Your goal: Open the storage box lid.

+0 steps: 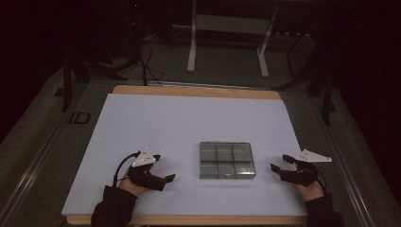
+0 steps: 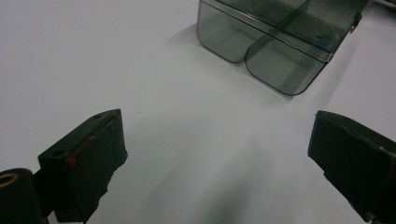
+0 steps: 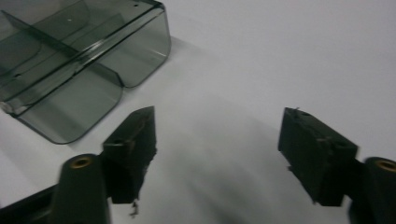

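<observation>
Left gripper (image 1: 160, 171): your jaws stand wide apart with nothing between them, resting low on the white sheet (image 1: 156, 118).
Right gripper (image 1: 279, 163): your jaws are spread wide too, gripping nothing.
Box (image 1: 227, 160): the clear, smoky compartment box lies flat between your two sets of fingers, ahead of each and apart from both.
Why so: you flank it evenly, probably to reach it from either side.
Contents: the compartments look empty, though tint hides detail.

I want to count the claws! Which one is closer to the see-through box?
The right gripper. Its open jaws sit just off the smoky divided box, while the left gripper, also open, leaves more bare white table between.
</observation>
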